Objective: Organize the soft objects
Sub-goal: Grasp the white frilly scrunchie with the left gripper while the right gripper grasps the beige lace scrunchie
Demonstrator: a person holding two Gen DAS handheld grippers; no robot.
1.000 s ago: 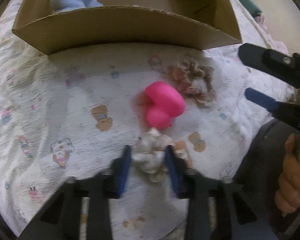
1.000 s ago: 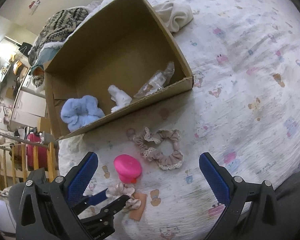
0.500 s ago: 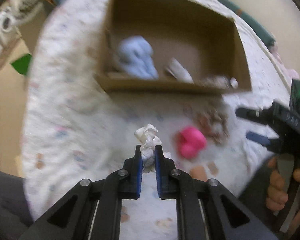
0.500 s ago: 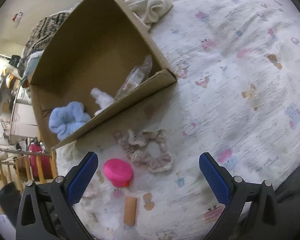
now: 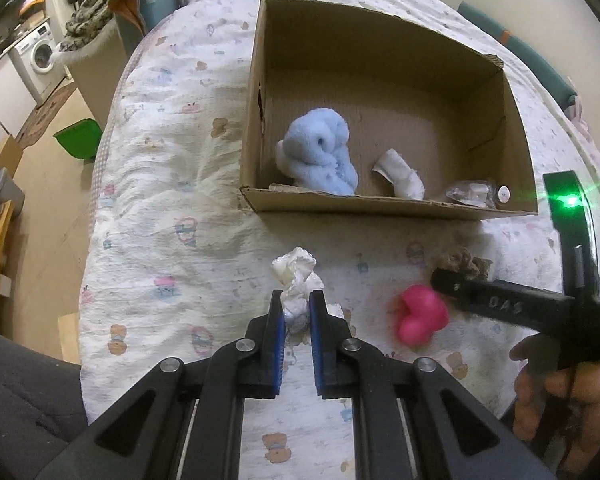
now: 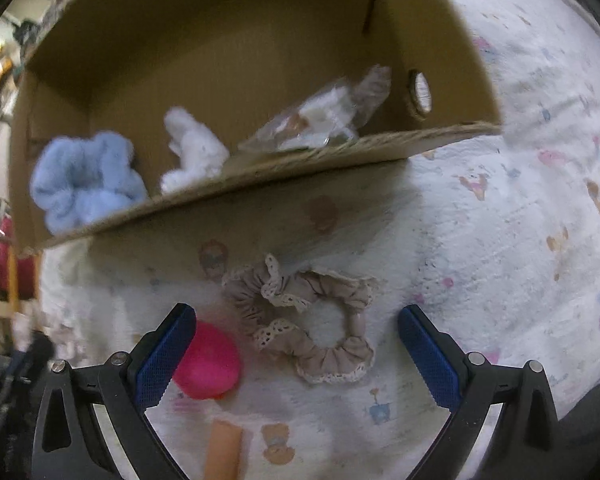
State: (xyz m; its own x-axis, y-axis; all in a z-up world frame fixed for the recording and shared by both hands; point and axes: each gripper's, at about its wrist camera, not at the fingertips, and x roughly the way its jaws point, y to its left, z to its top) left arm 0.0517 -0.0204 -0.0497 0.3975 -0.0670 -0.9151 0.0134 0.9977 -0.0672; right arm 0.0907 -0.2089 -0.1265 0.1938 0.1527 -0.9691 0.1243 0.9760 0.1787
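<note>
My left gripper [image 5: 297, 308] is shut on a cream lace scrunchie [image 5: 294, 276] and holds it above the bed, short of the cardboard box [image 5: 380, 203]. The box holds a fluffy blue scrunchie [image 5: 320, 152], a white cloth piece [image 5: 400, 178] and a clear plastic packet [image 5: 474, 194]. My right gripper [image 6: 296, 344] is open, low over a beige lace scrunchie [image 6: 312, 328] lying between its fingers. A pink soft toy [image 6: 208, 360] lies by its left finger; it also shows in the left wrist view [image 5: 420, 318].
The bed has a white cartoon-print sheet [image 5: 160, 200]. An orange cylinder [image 6: 222, 454] lies near the right gripper's base. The floor, a green bin [image 5: 78, 142] and a washing machine [image 5: 40, 56] are off the bed's left edge.
My left gripper closed on the cream scrunchie and lifted it up and back from the bed. My right gripper dropped lower and closer over the beige scrunchie.
</note>
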